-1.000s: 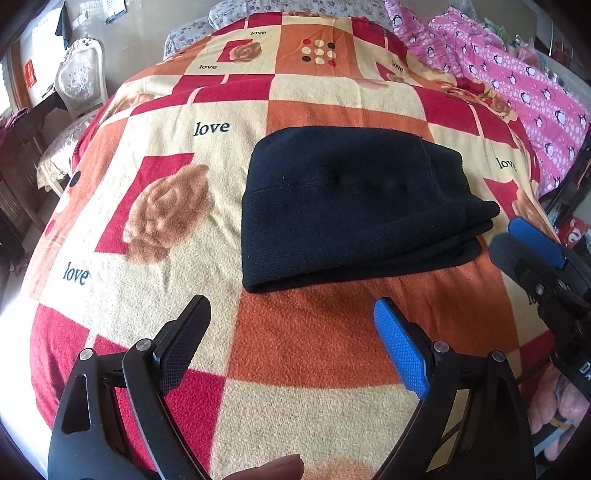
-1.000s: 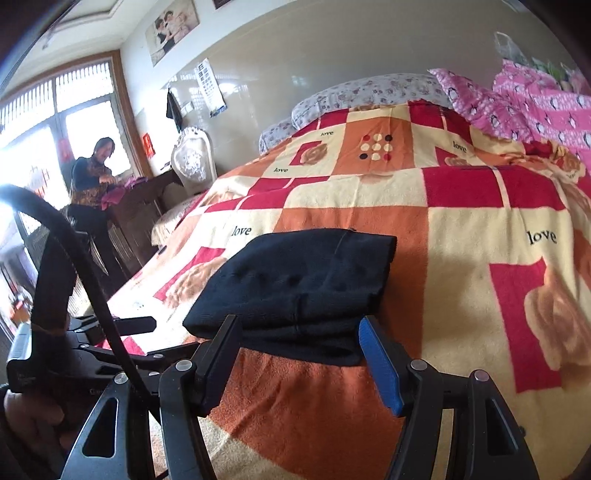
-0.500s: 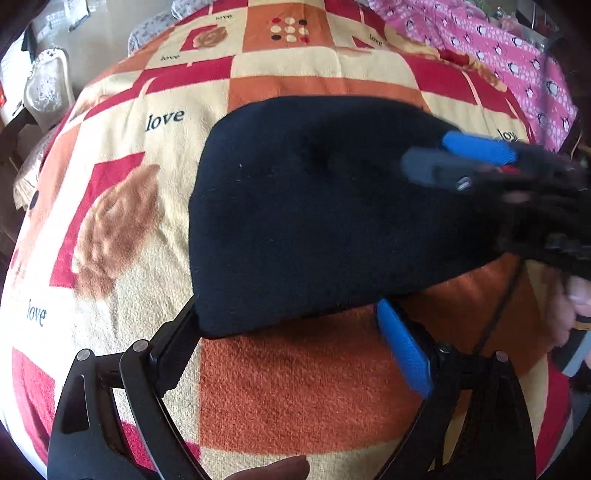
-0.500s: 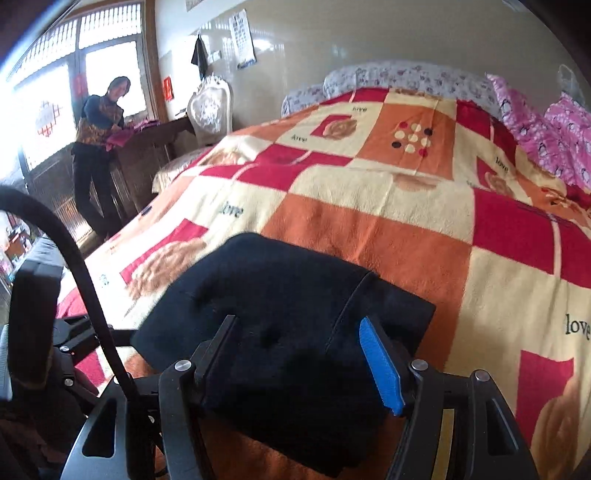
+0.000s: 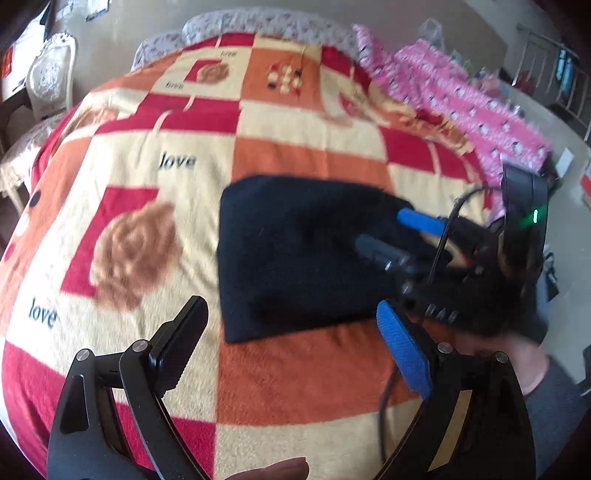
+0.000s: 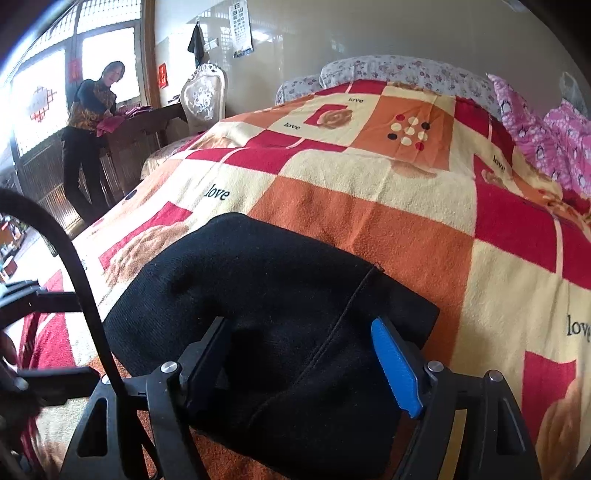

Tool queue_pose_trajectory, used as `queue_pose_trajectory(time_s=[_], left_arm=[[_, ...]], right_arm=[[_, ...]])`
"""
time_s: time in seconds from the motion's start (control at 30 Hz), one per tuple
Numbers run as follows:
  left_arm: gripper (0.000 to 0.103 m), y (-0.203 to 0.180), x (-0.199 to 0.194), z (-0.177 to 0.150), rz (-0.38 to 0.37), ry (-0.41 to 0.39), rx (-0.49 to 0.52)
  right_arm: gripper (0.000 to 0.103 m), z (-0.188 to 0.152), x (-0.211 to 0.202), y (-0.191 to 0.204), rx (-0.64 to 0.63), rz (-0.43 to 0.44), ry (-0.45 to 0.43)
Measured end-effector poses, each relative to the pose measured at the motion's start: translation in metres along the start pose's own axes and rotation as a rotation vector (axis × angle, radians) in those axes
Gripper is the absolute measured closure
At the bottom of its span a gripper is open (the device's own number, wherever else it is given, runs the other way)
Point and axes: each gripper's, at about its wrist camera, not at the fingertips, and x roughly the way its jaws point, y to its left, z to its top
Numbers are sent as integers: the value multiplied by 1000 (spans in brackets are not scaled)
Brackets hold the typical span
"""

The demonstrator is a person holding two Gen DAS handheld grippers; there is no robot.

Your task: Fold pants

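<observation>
Your right gripper [image 6: 306, 358] sits over the near end of the folded black pants [image 6: 266, 295], its jaws opening with the cloth between them; the pads look clear of the fabric, though the bundle hides their lower edges. Your left gripper [image 5: 291, 350] is spread wide above the blanket [image 5: 295, 384], nothing between its fingers, just short of the pants' near edge. The pants lie on the orange square of the blanket, mid-bed. From the left wrist everything is motion-blurred, and the right tool covers the pants' right end. The blanket repeats the word "love". A wall chart [image 6: 241, 26] behind carries print too small to read. A person [image 6: 88, 136] stands by the window.
</observation>
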Motion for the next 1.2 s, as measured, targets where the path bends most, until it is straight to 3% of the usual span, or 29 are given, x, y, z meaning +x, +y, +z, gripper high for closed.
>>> queue_pose_trajectory(time_s=[0.1, 0.23, 0.33, 0.5, 0.6, 0.73, 0.93, 1.2], left_arm=[[10, -10, 13, 12, -30, 2, 25], [10, -11, 56, 5, 68, 96, 9], [6, -22, 60, -1, 122, 75, 64], [6, -19, 51, 2, 110, 89, 42], [6, -24, 32, -3, 144, 61, 48], [6, -35, 6, -14, 173, 27, 70], [6, -52, -13, -29, 178, 6, 130], [6, -46, -14, -35, 177, 19, 92]], right_arm=[[30, -2, -22, 7, -26, -81, -112], [30, -5, -38, -8, 77, -210, -185], [30, -7, -47, -18, 144, -256, -220], [30, -8, -59, -12, 128, -267, -282], [30, -17, -81, -11, 176, -236, -320], [30, -37, -112, 0, 254, -174, -281], [30, -65, -139, 33, 230, -92, -188], [30, -75, -152, 45, 224, -86, -177]])
